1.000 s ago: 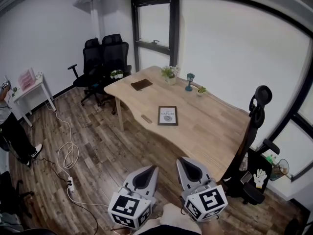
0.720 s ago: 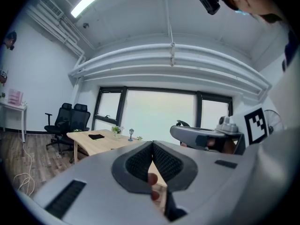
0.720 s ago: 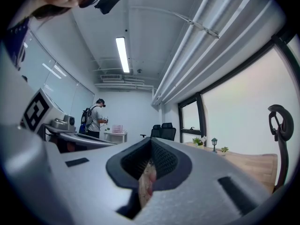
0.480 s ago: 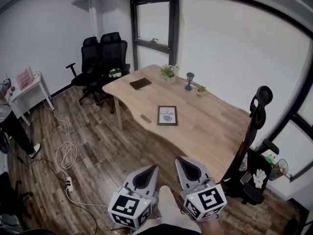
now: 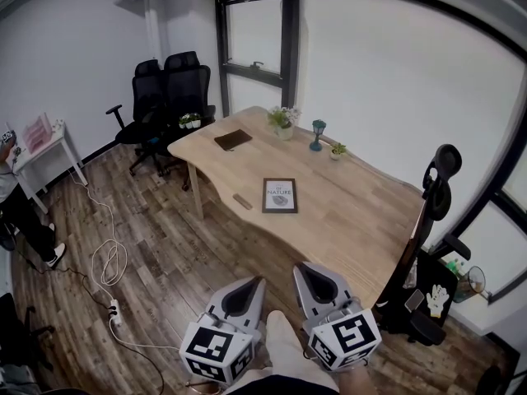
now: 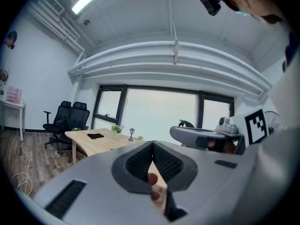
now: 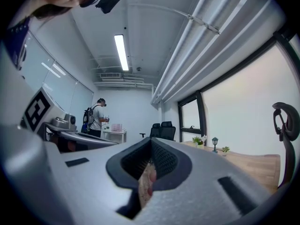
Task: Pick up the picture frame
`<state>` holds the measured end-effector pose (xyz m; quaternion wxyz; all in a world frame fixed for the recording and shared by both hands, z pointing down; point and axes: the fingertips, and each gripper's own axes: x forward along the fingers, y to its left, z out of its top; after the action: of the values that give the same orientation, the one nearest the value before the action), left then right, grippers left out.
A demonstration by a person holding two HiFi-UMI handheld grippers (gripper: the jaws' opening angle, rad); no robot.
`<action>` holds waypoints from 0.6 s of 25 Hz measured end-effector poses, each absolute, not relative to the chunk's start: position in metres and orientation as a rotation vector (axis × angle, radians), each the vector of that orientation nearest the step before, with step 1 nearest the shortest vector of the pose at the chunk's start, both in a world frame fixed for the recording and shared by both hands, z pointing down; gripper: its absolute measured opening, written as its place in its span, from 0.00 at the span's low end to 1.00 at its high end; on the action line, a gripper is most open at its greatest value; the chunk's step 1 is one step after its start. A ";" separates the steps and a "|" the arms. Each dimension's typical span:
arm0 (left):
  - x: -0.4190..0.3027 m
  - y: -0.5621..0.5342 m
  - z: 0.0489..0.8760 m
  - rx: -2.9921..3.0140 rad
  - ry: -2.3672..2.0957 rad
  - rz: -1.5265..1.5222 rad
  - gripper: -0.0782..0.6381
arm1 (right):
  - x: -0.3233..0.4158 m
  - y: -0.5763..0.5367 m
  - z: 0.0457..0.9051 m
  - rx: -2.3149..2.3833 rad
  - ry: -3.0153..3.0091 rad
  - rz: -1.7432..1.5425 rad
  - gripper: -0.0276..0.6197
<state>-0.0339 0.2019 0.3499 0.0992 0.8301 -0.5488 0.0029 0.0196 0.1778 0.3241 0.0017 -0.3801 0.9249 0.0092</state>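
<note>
Person: stands at the far left (image 5: pixel 18 212), cut off by the picture edge, beside a small white table (image 5: pixel 49 146).
Cable: lies in loose white loops (image 5: pixel 109 260) on the wooden floor, near a power strip (image 5: pixel 115 309).
Office chairs: two black ones (image 5: pixel 169 97) stand side by side at the far left end of the surface.
Notebook: a dark flat one (image 5: pixel 233 140) lies near the surface's far left corner.
Left gripper: is held low in the foreground (image 5: pixel 254 286), well short of the surface; its jaws are pressed together with nothing gripped.
Picture frame: lies flat and face up (image 5: pixel 280 195) about mid-surface, close to the near edge, apart from everything else and well apart from both grippers.
Flower pot: stands (image 5: pixel 283 122) on the far side, by the window.
Right gripper: is just beside the left one (image 5: pixel 306 271), pointing toward the surface; its jaws are closed and empty.
Lantern ornament: stands upright (image 5: pixel 319 135), with a tiny plant (image 5: pixel 338 151) to its right.
Surface: light wood with a wavy near edge (image 5: pixel 354 220).
Tall chair: black headrest (image 5: pixel 436 179) rises at the surface's right end.
</note>
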 end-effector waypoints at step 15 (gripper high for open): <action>-0.040 0.156 0.358 2.441 -1.612 0.025 0.12 | 0.018 0.130 0.336 -1.222 2.901 -0.005 0.04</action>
<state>-0.0395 0.1559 0.3576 0.1078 0.8297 -0.5477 0.0086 0.0184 0.1295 0.3362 -0.0031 -0.3883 0.9215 -0.0016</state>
